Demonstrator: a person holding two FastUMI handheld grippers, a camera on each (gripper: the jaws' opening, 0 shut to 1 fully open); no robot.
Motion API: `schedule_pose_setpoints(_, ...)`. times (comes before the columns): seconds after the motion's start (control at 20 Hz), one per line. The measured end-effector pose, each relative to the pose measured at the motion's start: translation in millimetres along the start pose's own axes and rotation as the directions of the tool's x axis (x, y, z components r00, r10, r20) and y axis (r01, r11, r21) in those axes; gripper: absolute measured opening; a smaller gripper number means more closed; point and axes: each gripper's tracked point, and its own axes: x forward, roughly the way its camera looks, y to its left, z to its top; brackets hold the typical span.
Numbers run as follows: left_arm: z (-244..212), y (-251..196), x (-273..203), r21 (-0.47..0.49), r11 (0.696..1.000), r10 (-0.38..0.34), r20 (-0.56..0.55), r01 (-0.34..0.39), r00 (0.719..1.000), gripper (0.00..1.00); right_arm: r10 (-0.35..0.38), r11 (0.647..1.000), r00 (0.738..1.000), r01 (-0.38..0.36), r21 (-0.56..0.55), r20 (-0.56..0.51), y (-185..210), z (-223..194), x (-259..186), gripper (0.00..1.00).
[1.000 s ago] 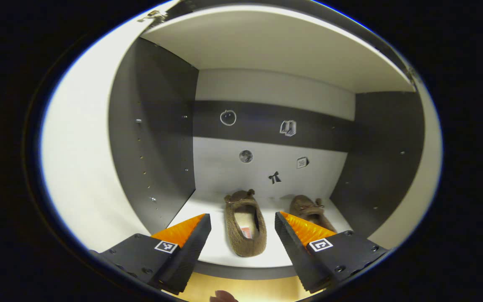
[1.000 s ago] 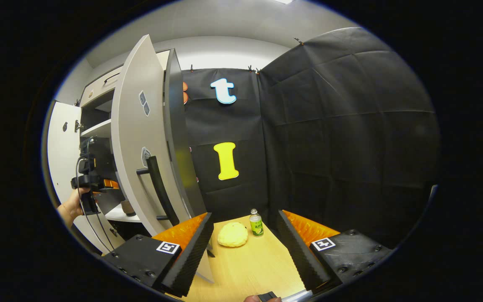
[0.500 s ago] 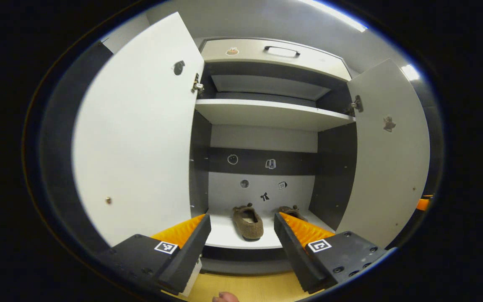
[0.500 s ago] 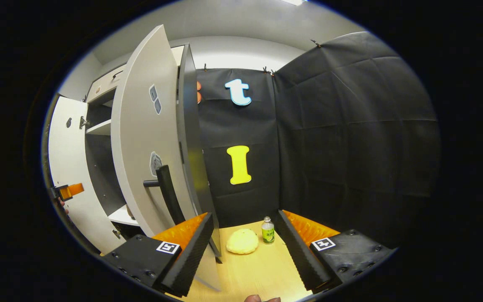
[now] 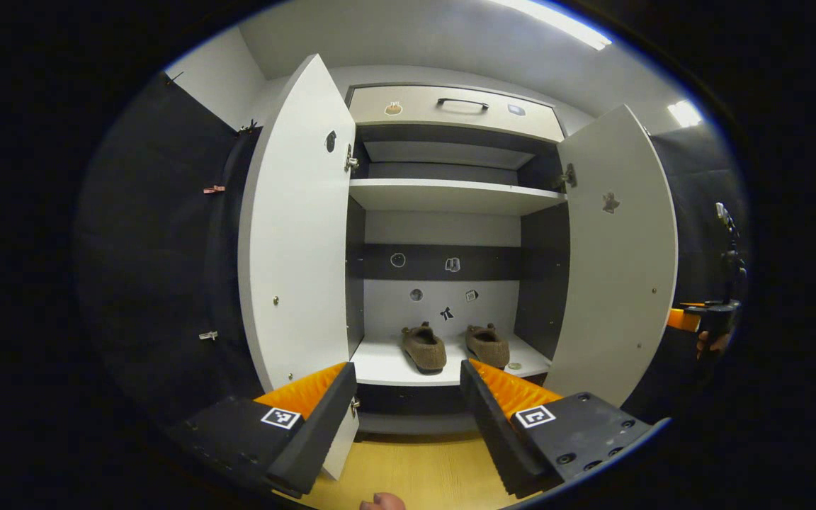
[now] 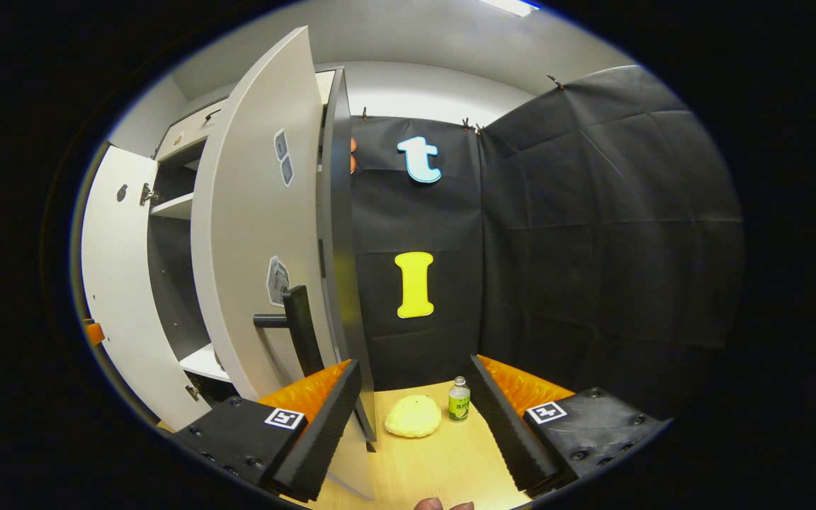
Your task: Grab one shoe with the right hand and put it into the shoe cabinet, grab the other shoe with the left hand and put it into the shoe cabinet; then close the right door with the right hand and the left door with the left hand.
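Left gripper view: both shoes — one (image 5: 424, 346), the other (image 5: 489, 344) — sat side by side on the shoe cabinet's lower shelf (image 5: 387, 365), both doors open. Left hand-held gripper (image 5: 408, 379) was spread wide, empty.

Right gripper view: right hand-held gripper (image 6: 415, 386) gaped empty just beside the right door (image 6: 252, 234) and its handle (image 6: 300, 329). Placing looked done — next, push that door shut.

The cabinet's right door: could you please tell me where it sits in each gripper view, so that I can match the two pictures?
Left gripper view: the right door stands open at right of centre, its inner face toward the camera, beside the two shoes on the bottom shelf.
Right gripper view: the same door is left of centre, outer face showing, with its dark handle low down.
Shared landmark: the left door, open in both views.
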Motion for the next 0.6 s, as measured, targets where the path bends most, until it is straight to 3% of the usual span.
schedule_pose_setpoints(0.35,-20,0,-15,0.029,0.999,-0.043,-0.027,0.044,0.999,0.94,-0.043,0.999,0.999,0.043,-0.012,0.011,13,-1,-8,0.97)
schedule_pose_setpoints(0.6,-33,4,-22,0.021,0.997,-0.067,-0.05,0.068,0.996,0.94,-0.016,1.0,1.0,0.016,0.0,-0.001,50,-5,-17,0.97)
